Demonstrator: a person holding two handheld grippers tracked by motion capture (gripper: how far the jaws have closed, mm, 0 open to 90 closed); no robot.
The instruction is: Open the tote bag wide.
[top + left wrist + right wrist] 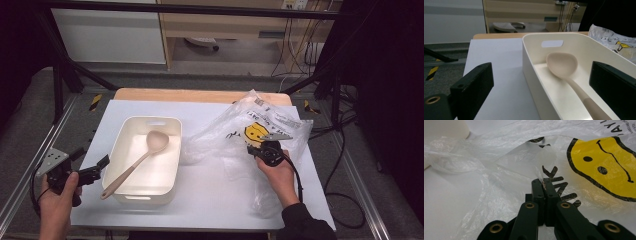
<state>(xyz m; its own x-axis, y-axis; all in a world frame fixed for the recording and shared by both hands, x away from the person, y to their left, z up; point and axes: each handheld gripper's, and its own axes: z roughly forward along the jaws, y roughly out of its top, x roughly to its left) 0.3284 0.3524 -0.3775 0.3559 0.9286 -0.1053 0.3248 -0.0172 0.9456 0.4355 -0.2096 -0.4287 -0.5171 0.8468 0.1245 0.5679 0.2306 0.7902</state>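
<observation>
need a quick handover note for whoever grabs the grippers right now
Right gripper: jaws shut, pinching a fold of the plastic bag by its smiley print, right side of the table.
Left gripper: jaws wide open, nothing between them, hovering at the bin's near left corner, pointed at the spoon.
Bin: upright, left of centre. The spoon lies inside it, bowl toward the far end, handle resting over the near left corner.
Done: bag gripped.
Left, as it looks: pick the spoon up with the left gripper; it probably goes into the bag, which is not opened yet.

Black gripper [543, 182] jaws with brass screws; black sleeve [305, 225].
</observation>
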